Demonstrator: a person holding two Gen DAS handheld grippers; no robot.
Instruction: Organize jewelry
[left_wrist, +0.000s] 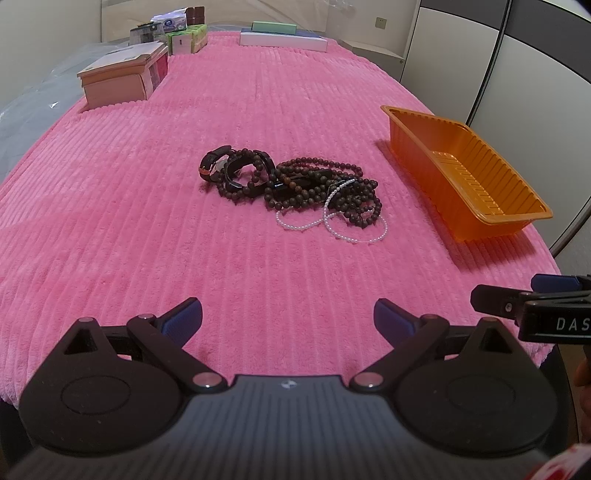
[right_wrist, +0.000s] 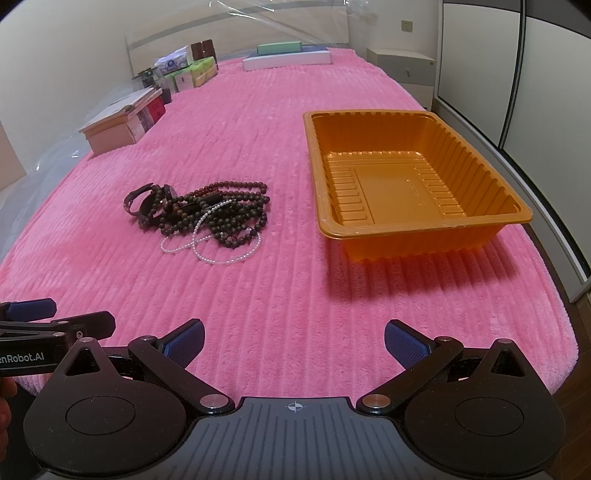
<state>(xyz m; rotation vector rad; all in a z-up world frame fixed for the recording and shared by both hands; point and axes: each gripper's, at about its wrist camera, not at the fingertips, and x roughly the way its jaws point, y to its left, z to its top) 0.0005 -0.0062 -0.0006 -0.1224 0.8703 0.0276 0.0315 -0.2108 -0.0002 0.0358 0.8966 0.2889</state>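
Task looks unstarted: the orange tray at right is empty, and all the jewelry sits in one tangled pile on the pink blanket, mid-scene, left of the tray and well apart from it. The pile has dark bead strands, a white pearl string and a couple of dark bracelets at its left end. Everything is left to move or sort. Left gripper and right gripper hover at the near edge w/ jaws spread wide, holding and touching nothing.
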